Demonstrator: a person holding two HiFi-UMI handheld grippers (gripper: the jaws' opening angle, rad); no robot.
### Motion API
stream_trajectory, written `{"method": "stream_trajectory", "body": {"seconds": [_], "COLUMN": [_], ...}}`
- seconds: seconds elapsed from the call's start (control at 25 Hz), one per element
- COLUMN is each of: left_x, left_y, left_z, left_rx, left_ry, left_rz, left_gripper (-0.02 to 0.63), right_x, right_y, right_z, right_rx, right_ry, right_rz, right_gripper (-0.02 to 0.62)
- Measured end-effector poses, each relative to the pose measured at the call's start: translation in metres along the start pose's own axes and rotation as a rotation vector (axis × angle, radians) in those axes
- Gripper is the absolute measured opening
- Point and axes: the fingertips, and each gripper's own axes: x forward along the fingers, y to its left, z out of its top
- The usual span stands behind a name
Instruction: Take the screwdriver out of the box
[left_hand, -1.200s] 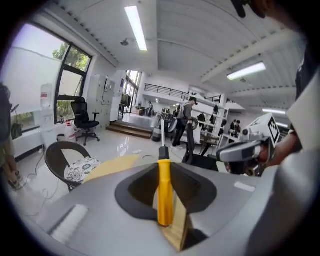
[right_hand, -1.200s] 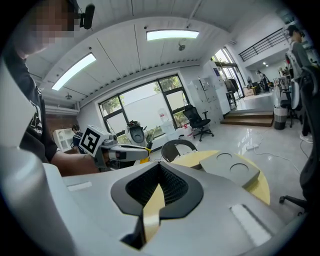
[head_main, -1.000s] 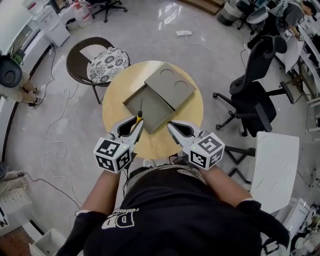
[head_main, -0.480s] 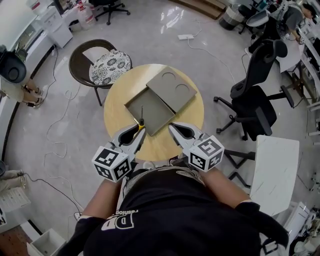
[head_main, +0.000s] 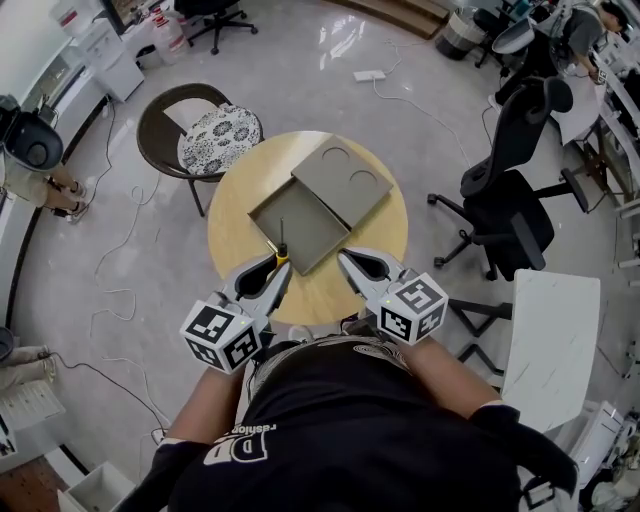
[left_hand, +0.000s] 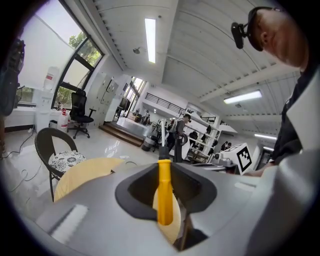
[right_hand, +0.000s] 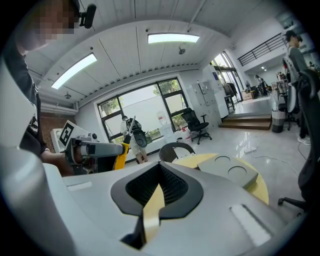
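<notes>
Dressed in a black short-sleeved T-shirt (head_main: 360, 420) with white lettering (head_main: 240, 438) near the left shoulder (only partly readable). Equipped with a pale grey left gripper (head_main: 274, 264) and right gripper (head_main: 346, 262): smooth pointed shells, dark ribbed pads (right_hand: 167, 186), each backed by a white cube (head_main: 222, 336) carrying black square markers

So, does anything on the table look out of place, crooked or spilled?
Nothing really stands out. The lid lies flat beside the open box, edge to edge with it, and I see nothing spilled or broken. The left gripper holds the screwdriver by its yellow handle.
</notes>
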Motion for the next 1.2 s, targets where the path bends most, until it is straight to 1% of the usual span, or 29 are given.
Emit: {"method": "stream_trajectory", "body": {"seconds": [0.36,0.76,1.2], "left_x": [0.002,0.002,0.001], "left_y": [-0.009,-0.013,-0.014], "left_z": [0.006,0.011,0.011], "left_rx": [0.008,0.035,0.039], "left_ry": [-0.013,-0.011,-0.011], "left_rz": [-0.026,-0.031,-0.030], "left_gripper": [0.138,0.138,0.138], "right_x": [-0.001,-0.001,-0.002], "right_y": [-0.001,0.003,0.004], "right_z": [-0.002,0.002,0.002], "right_rx": [-0.007,-0.018,-0.023], "right_ry": [0.007,0.007,0.010], "right_rz": [-0.004,0.007,0.007], "right_gripper": [-0.003,-0.003,-0.003]}}
